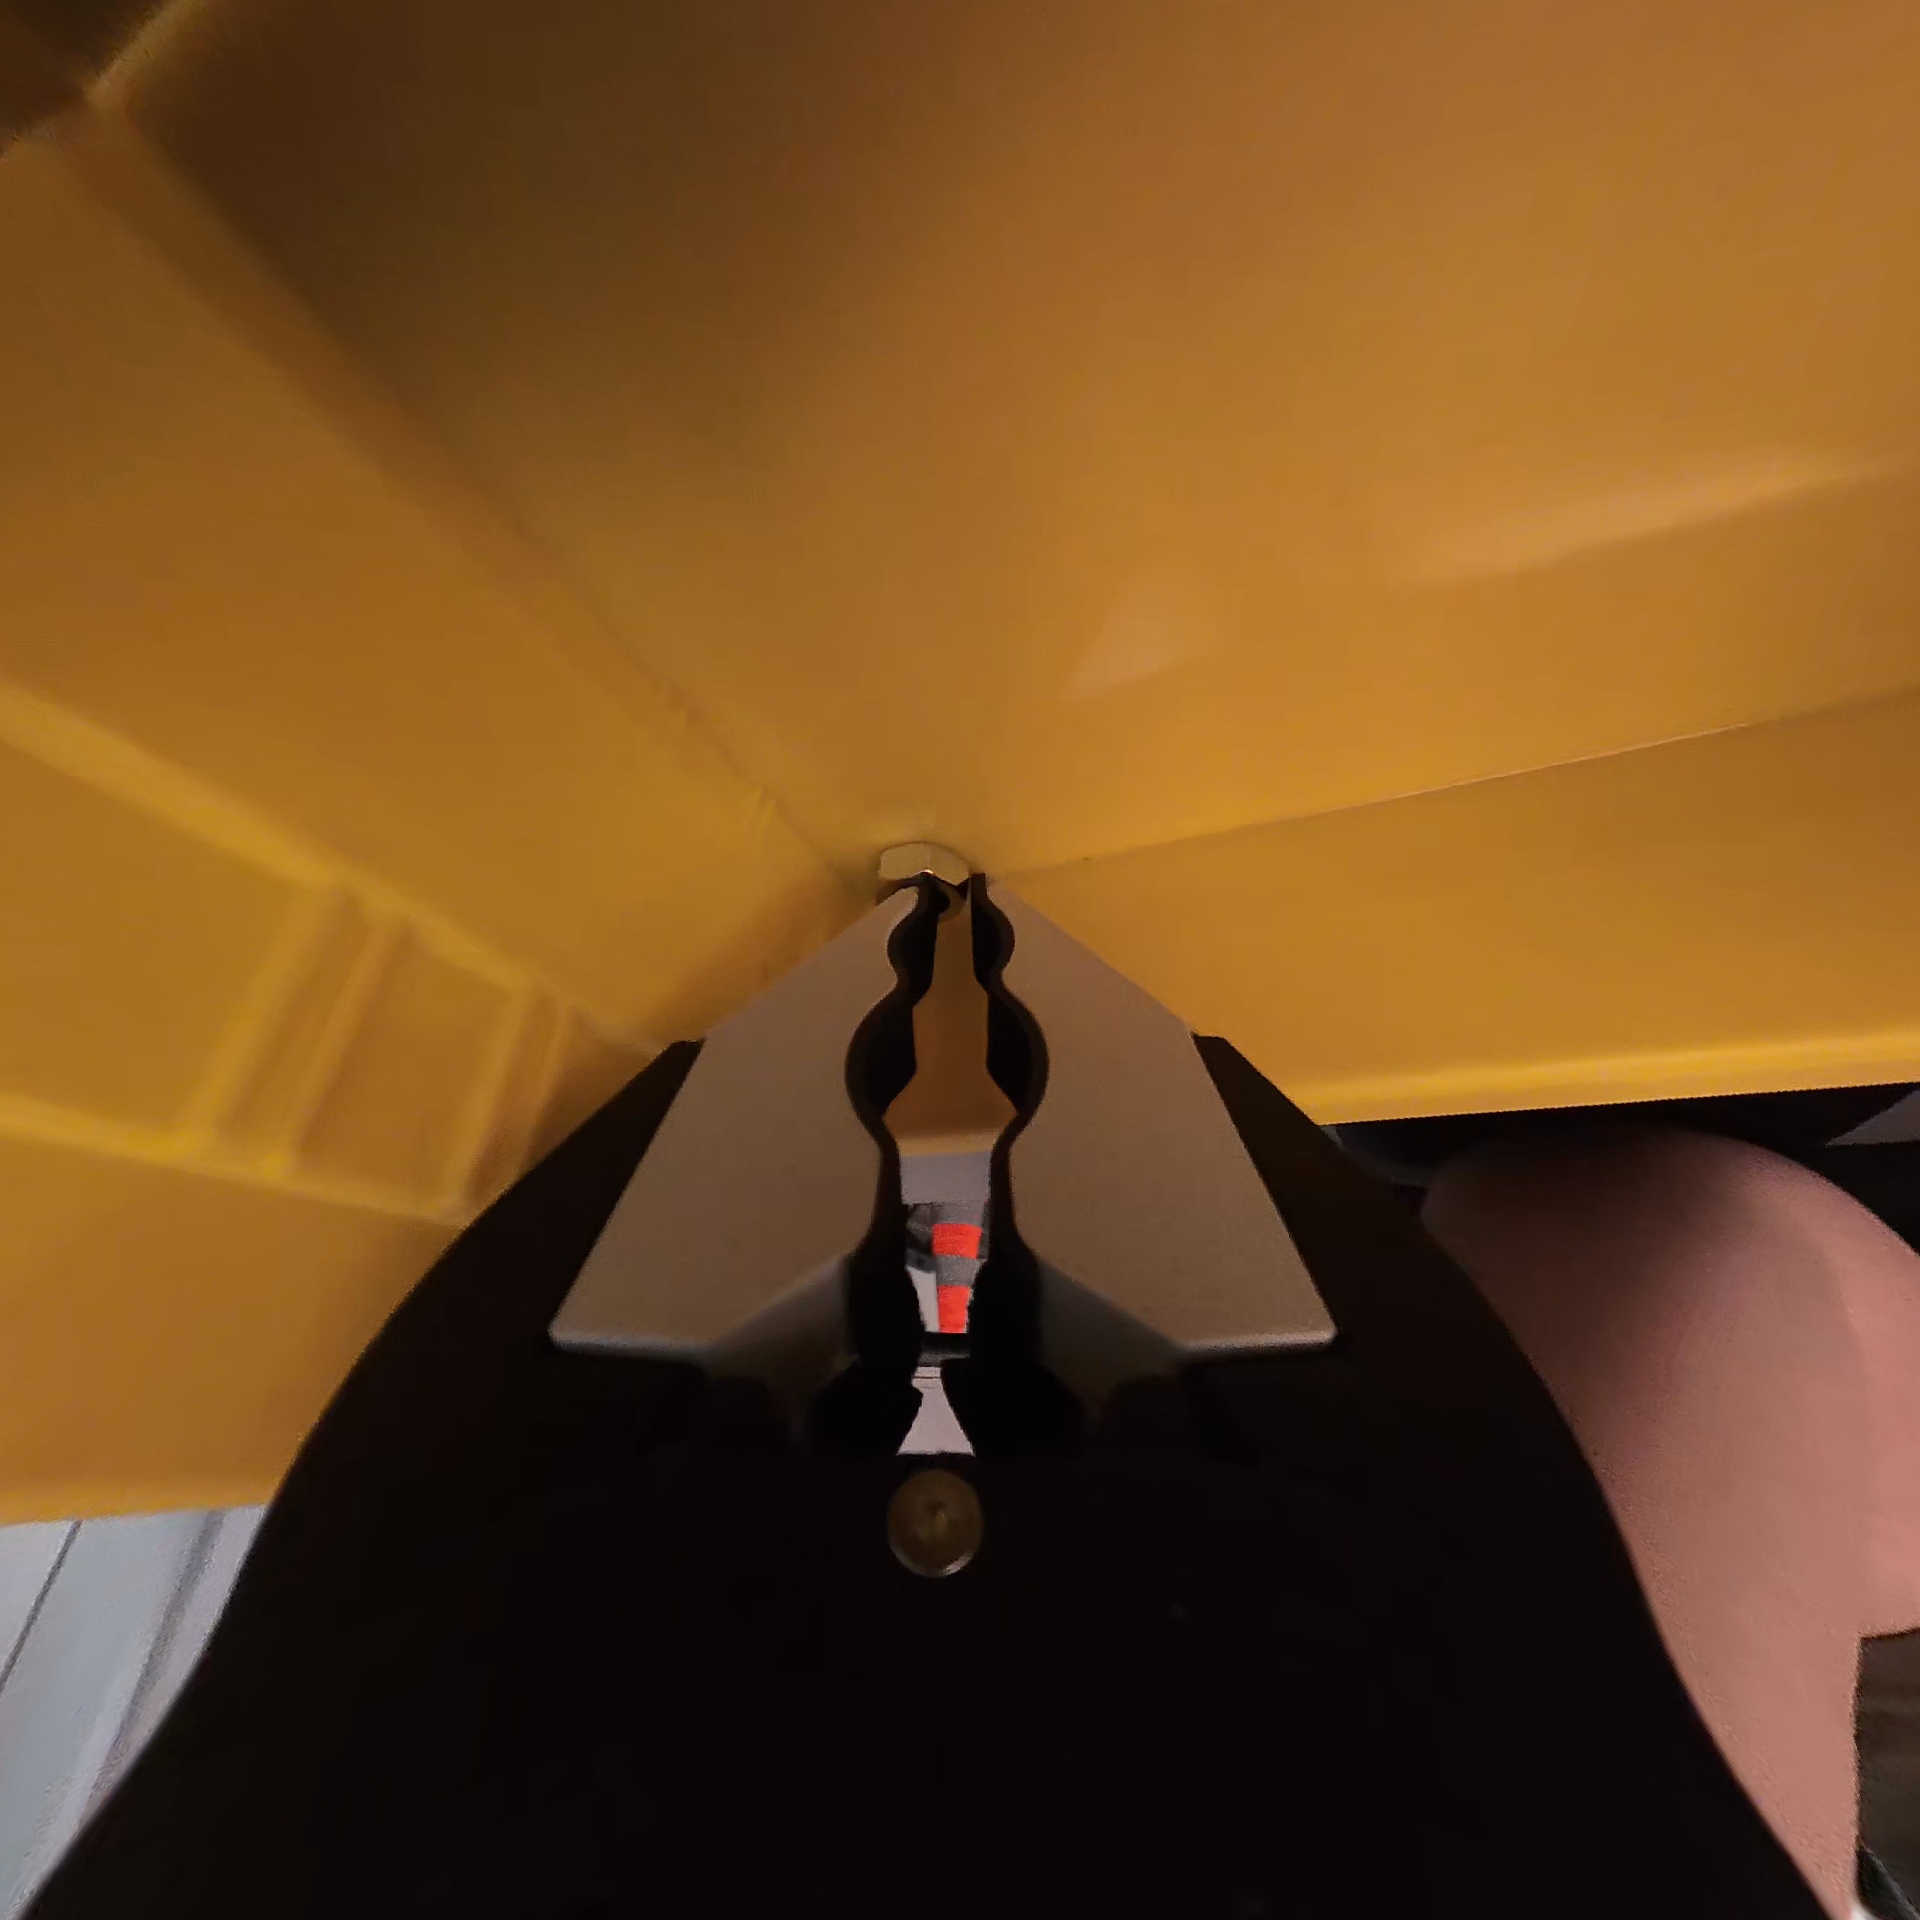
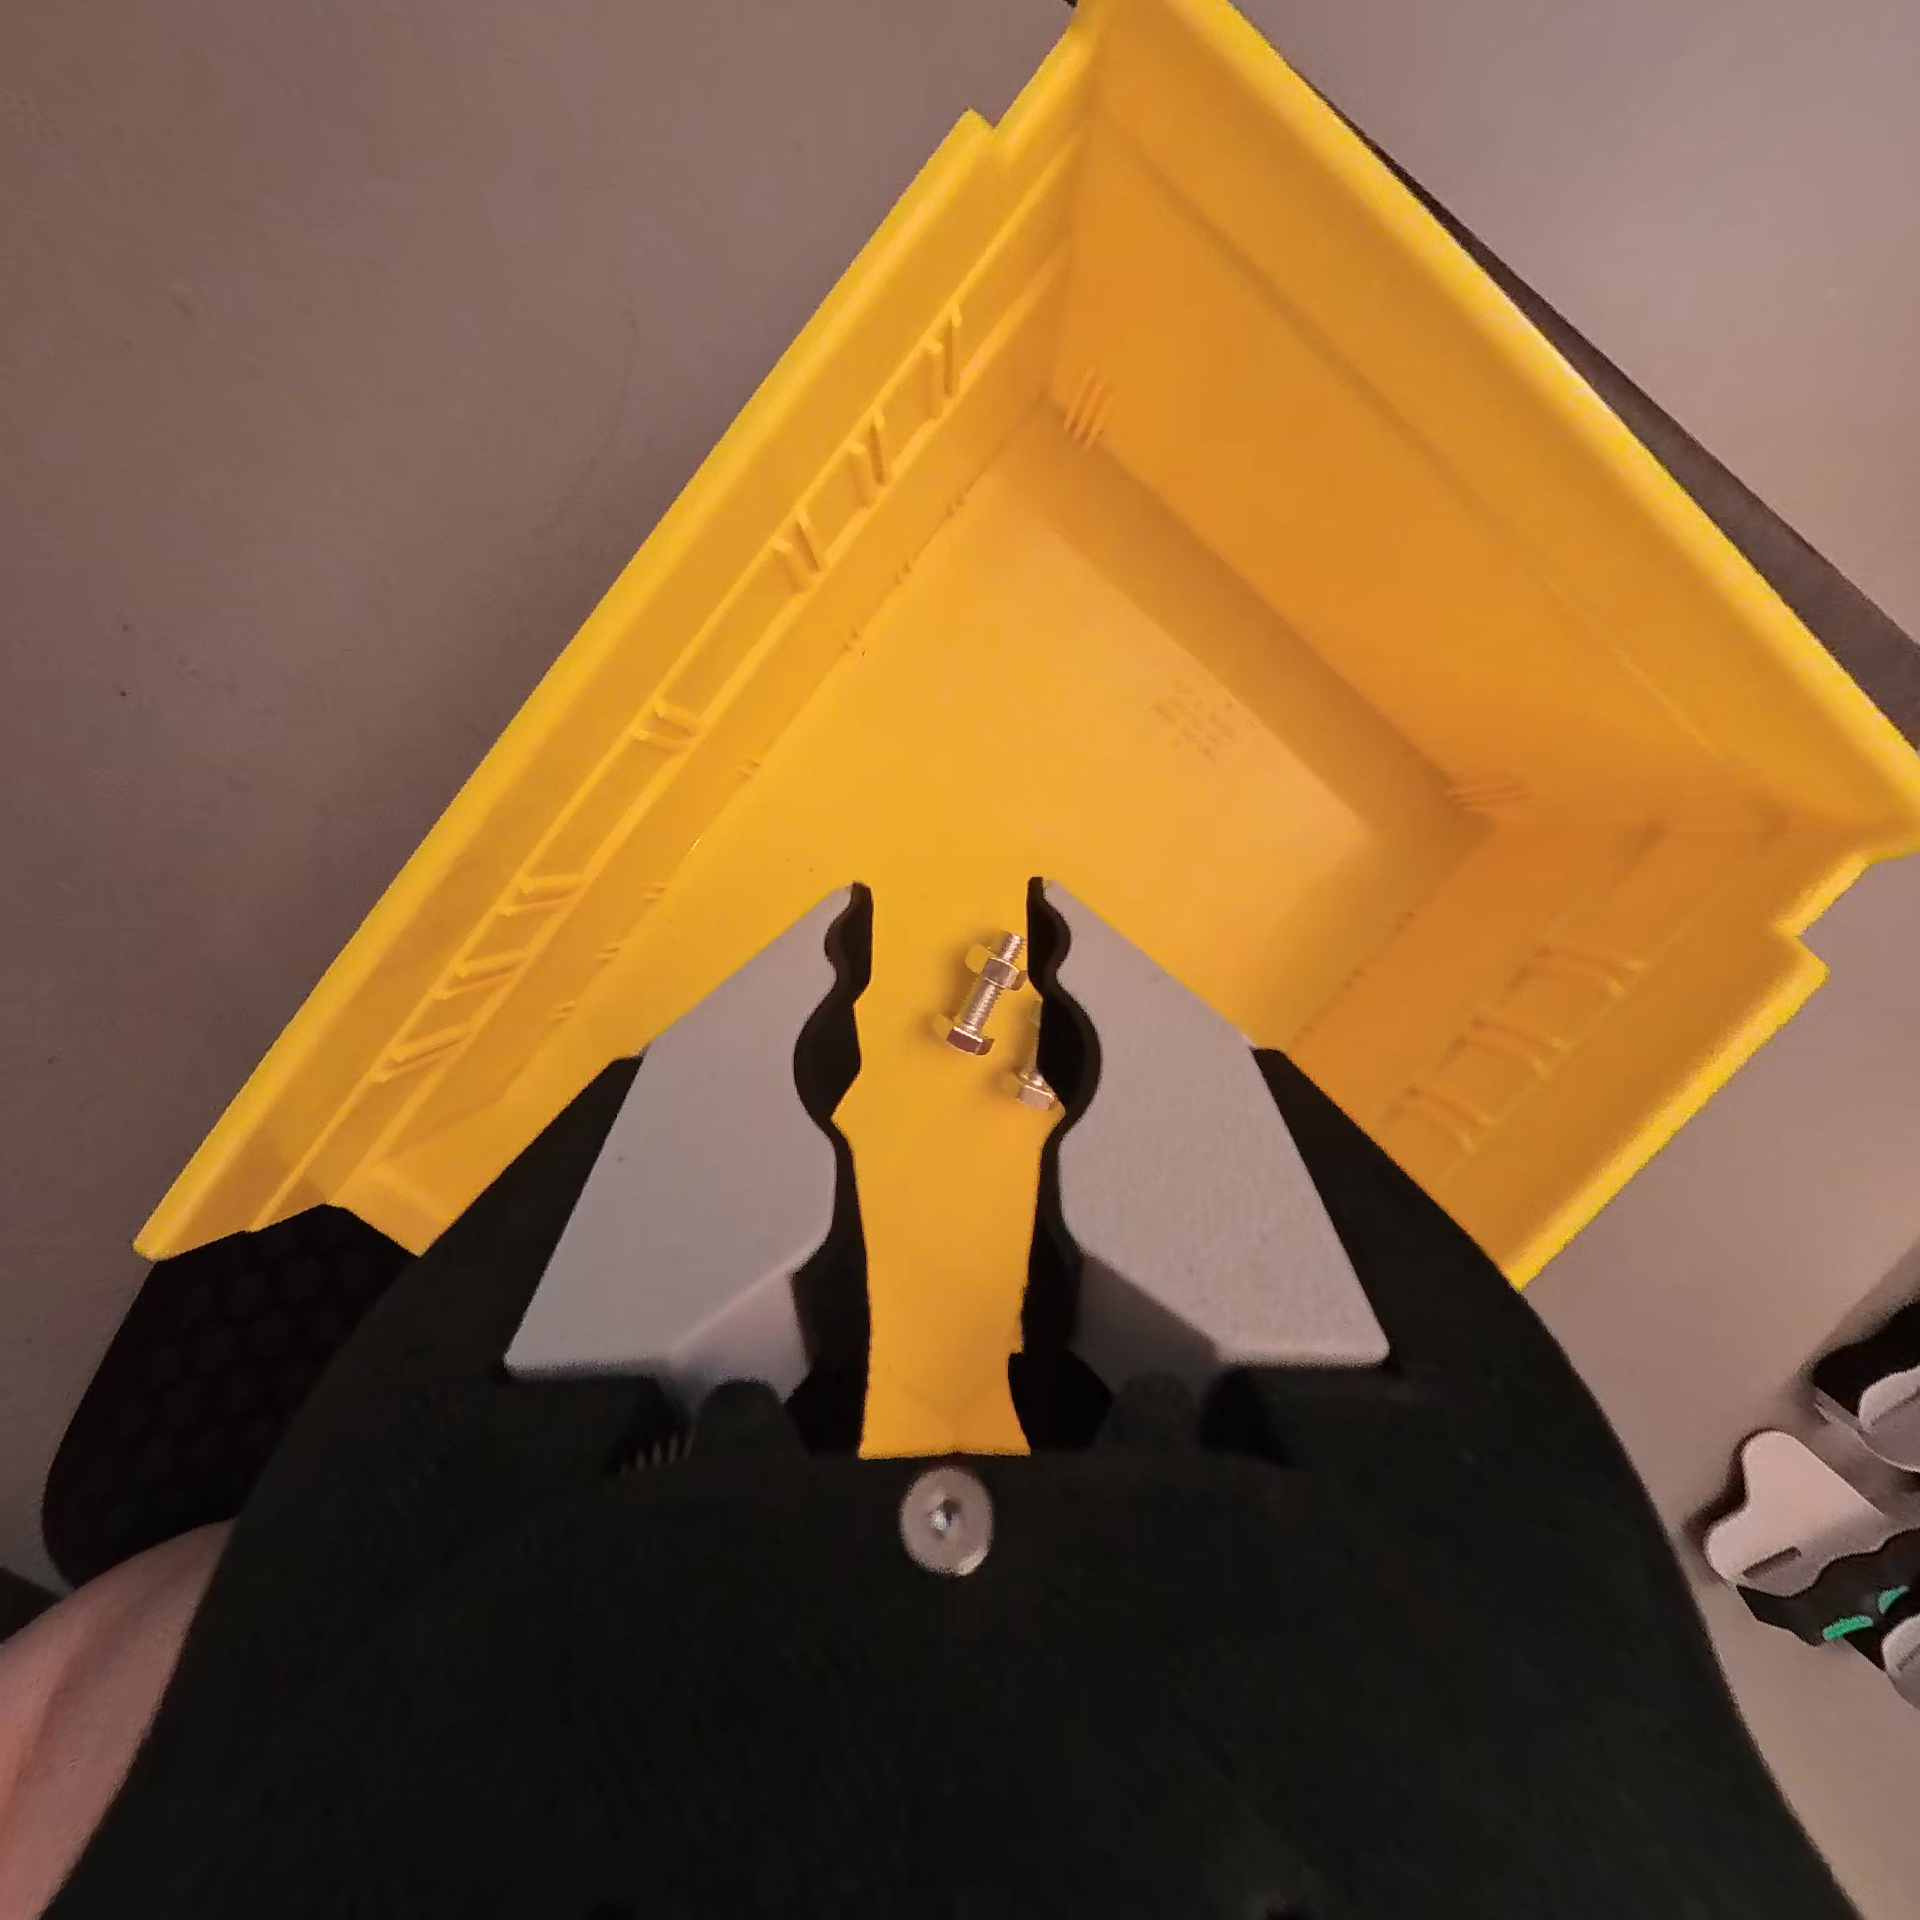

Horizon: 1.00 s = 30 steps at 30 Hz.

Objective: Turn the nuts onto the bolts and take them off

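Right wrist view: right gripper (image 2: pixel 943 888) hovering spread over bin (image 2: pixel 1195 644) w/ nutted bolt (image 2: pixel 982 989) between fingers, lining up a pick; left gripper (image 1: pixel 948 881) pinching a small metal piece (image 1: pixel 920 860), prob. nut.

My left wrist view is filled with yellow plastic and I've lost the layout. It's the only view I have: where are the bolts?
Observer: The right wrist view shows one bolt lying on the floor of the yellow bin, with a nut threaded on it.
Operator: Any others?
Observer: A second bolt lies beside it, partly hidden by a finger. I can't tell whether it carries a nut.
Operator: Is the right gripper holding anything?
Observer: No. The right gripper is open above both bolts and holds nothing.
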Each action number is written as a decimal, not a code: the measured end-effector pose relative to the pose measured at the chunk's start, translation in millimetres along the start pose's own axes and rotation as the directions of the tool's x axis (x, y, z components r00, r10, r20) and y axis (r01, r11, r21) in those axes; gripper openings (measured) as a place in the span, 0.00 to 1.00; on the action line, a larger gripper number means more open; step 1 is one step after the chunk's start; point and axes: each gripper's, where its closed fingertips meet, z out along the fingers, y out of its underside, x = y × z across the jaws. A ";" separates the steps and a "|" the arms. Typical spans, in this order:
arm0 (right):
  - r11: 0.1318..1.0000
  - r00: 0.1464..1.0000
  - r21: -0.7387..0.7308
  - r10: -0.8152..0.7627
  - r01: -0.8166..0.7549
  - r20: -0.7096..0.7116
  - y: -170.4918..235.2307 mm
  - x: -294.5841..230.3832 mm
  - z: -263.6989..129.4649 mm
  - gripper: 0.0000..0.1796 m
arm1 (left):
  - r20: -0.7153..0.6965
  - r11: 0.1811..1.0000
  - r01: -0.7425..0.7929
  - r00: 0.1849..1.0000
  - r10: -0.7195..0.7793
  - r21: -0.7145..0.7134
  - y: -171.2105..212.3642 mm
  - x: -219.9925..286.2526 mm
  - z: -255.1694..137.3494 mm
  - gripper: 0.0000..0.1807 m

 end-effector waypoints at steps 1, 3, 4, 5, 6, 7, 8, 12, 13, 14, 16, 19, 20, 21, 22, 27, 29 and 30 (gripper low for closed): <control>1.000 1.000 -0.002 -0.001 0.001 0.000 0.3 -0.2 0.3 0.16 | 0.007 1.000 -0.011 1.000 0.011 0.002 0.1 -0.1 0.1 0.02; 1.000 1.000 -0.007 -0.003 0.003 0.001 0.8 -0.7 0.9 0.16 | 0.009 1.000 -0.014 1.000 0.014 0.000 0.1 -0.1 0.1 0.02; 1.000 1.000 -0.009 -0.005 0.005 0.002 1.0 -1.0 1.2 0.16 | 0.006 1.000 -0.011 1.000 0.011 -0.003 0.1 0.0 0.1 0.02; 1.000 1.000 -0.012 -0.007 0.007 0.002 1.3 -1.4 1.5 0.16 | 0.005 1.000 -0.011 1.000 0.011 -0.006 0.2 0.0 0.1 0.02; 1.000 1.000 -0.015 -0.009 0.010 0.002 1.6 -1.7 1.8 0.16 | 0.007 1.000 -0.016 1.000 0.016 -0.009 0.3 0.1 0.2 0.02; 1.000 1.000 -0.018 -0.012 0.012 0.002 1.9 -2.1 2.1 0.16 | 0.013 1.000 -0.030 0.999 0.030 -0.010 0.4 0.2 0.1 0.02; 1.000 1.000 -0.021 -0.014 0.014 0.003 2.2 -2.5 2.5 0.16 | 0.021 0.999 -0.053 0.998 0.053 -0.009 0.4 0.6 0.0 0.02; 0.999 1.000 -0.031 -0.016 0.016 0.004 3.3 -2.8 3.8 0.16 | 0.037 0.988 -0.152 0.988 0.152 0.004 -1.2 6.6 -1.7 0.02; 0.999 1.000 -0.033 -0.015 0.015 0.004 3.6 -2.8 4.1 0.16 | 0.031 0.986 -0.168 0.985 0.168 0.011 -2.1 9.3 -2.5 0.02; 0.999 1.000 -0.036 -0.015 0.015 0.005 4.1 -2.8 4.5 0.16 | 0.026 0.983 -0.183 0.983 0.182 0.017 -3.2 11.8 -3.3 0.01; 0.999 1.000 -0.043 -0.017 0.017 0.005 5.2 -2.9 5.2 0.16 | 0.015 0.975 -0.217 0.976 0.217 0.039 -7.6 17.2 -6.5 0.01; 0.998 1.000 -0.051 -0.021 0.022 0.008 6.5 -3.7 6.0 0.16 | 0.017 0.955 -0.272 0.962 0.272 0.121 -21.0 26.2 -17.1 0.01; 0.998 1.000 -0.053 -0.023 0.023 0.009 6.7 -4.0 6.2 0.16 | 0.023 0.946 -0.285 0.958 0.285 0.157 -26.5 28.8 -22.6 0.01; 0.998 1.000 -0.054 -0.024 0.024 0.009 7.0 -4.2 6.2 0.16 | 0.029 0.935 -0.297 0.954 0.297 0.193 -31.7 31.7 -28.7 0.01; 0.998 1.000 -0.055 -0.025 0.025 0.009 7.2 -4.2 6.4 0.16 | 0.031 0.922 -0.310 0.950 0.311 0.231 -36.7 35.8 -35.3 0.01; 0.998 1.000 -0.061 -0.026 0.027 0.013 8.6 -4.8 7.0 0.16 | 0.115 0.849 -0.370 0.928 0.354 0.378 -51.2 48.8 -71.7 0.01; 0.997 1.000 -0.066 -0.027 0.028 0.013 9.5 -4.8 7.1 0.16 | 0.146 0.799 -0.381 0.923 0.355 0.466 -54.4 59.1 -96.1 0.01; 0.997 1.000 -0.066 -0.028 0.029 0.014 9.7 -5.0 7.1 0.16 | 0.172 0.759 -0.390 0.919 0.355 0.521 -56.4 65.4 -112.0 0.01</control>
